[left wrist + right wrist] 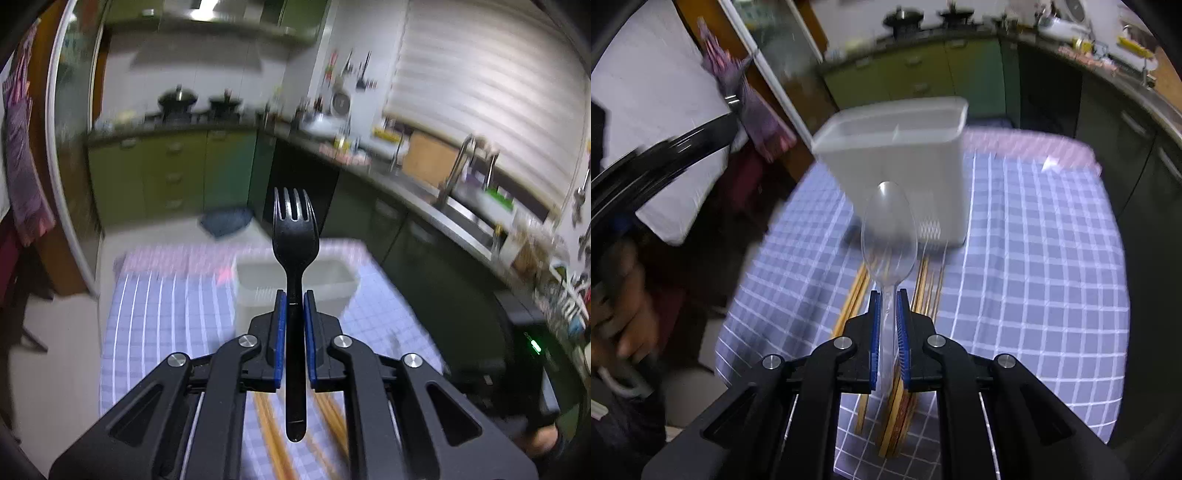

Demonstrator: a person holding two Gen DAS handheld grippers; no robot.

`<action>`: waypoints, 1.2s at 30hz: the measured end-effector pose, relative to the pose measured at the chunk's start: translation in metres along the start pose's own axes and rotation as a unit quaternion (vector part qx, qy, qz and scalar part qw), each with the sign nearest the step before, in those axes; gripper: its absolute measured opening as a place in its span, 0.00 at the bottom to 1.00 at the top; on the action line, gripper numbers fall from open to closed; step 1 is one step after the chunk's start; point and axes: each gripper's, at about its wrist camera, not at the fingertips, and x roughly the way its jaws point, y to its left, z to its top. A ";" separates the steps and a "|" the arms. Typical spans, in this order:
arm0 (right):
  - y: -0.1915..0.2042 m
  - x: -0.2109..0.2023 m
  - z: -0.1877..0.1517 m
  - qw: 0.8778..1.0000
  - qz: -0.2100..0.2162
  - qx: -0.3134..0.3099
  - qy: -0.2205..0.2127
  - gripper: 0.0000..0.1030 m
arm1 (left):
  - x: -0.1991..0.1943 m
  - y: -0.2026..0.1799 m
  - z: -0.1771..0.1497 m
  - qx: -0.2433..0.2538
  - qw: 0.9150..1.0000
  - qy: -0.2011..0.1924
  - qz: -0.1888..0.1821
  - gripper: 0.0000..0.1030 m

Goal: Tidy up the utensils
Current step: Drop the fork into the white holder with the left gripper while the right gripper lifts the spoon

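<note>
My left gripper [294, 295] is shut on a black plastic fork [295, 236], held by its handle with the tines pointing up and away, above the table. My right gripper [888, 295] is shut on a clear plastic spoon [888, 229], bowl pointing forward. A white translucent plastic container [901, 162] with an inner divider stands on the checked tablecloth ahead of both grippers; it also shows in the left wrist view [332, 280]. Several wooden chopsticks [927, 284] lie on the cloth under the right gripper, and also under the left gripper [273, 443].
The table has a blue-and-white checked cloth [1034, 258] with a pink far edge [177, 254]. Green kitchen cabinets [166, 166], a stove with pots [177, 99] and a sink counter [461, 210] lie beyond. The person's hand [628, 325] is at the left.
</note>
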 end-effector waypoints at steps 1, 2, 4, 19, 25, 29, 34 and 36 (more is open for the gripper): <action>-0.003 -0.009 0.003 1.000 0.003 0.002 -0.013 0.09 | 0.003 -0.002 0.008 0.001 1.000 -0.016 0.000 0.09; -0.006 -0.016 0.006 1.000 0.003 0.001 -0.025 0.09 | 0.009 -0.006 0.018 0.004 0.999 -0.040 0.002 0.09; -0.011 -0.031 0.012 0.999 0.001 0.001 -0.045 0.09 | 0.018 -0.009 0.029 0.009 0.997 -0.073 0.010 0.09; -0.020 -0.088 0.060 0.994 0.003 -0.016 -0.112 0.09 | 0.107 0.000 0.022 0.026 0.993 -0.102 0.060 0.09; -0.011 -0.102 0.105 0.989 -0.001 -0.010 -0.149 0.09 | 0.112 0.005 0.009 0.036 0.994 -0.082 0.063 0.20; -0.011 -0.099 0.136 0.985 -0.022 0.003 -0.173 0.09 | 0.091 0.009 0.012 0.022 0.995 -0.087 0.054 0.24; -0.021 -0.063 0.161 0.986 -0.042 0.021 -0.162 0.09 | 0.055 0.011 0.005 0.027 0.995 -0.081 0.056 0.33; -0.023 -0.043 0.163 0.988 -0.055 0.019 -0.144 0.09 | 0.043 0.013 -0.001 0.032 0.995 -0.071 0.062 0.33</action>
